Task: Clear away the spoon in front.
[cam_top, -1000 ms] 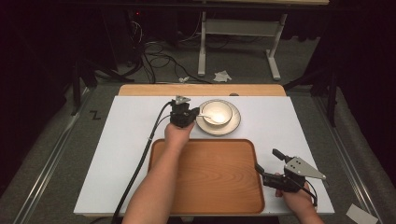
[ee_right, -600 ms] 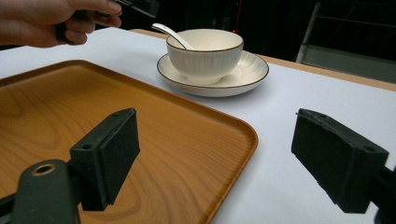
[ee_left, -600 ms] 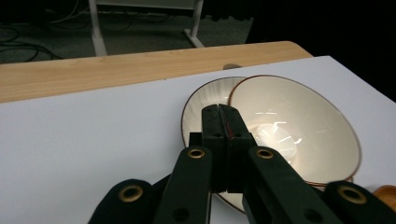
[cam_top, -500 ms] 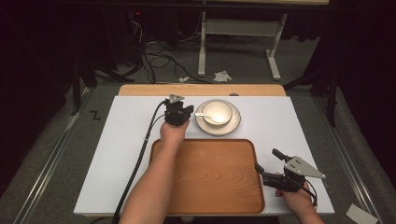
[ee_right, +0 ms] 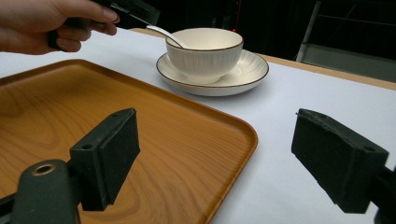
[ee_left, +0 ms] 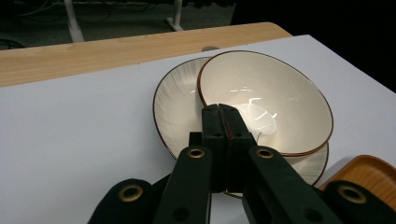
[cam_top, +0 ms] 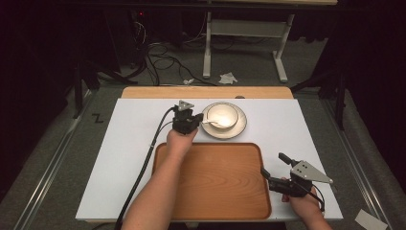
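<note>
White glossy spoon (ee_right: 164, 34) in cream bowl (cam_top: 222, 115); left gripper (cam_top: 187, 120) fingers clamp its handle.

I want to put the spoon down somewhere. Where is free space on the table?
The wooden tray is bare. The white table is free left of the tray, and to the right of the plate. It is crowded at the bowl, where the left gripper holds the spoon. The right gripper sits open by the tray's right edge.

Wide bare white table (cam_top: 129, 158) lies left of the tray (cam_top: 215, 177); bowl (cam_top: 222, 115) and saucer (cam_top: 239, 128) block beyond it.
</note>
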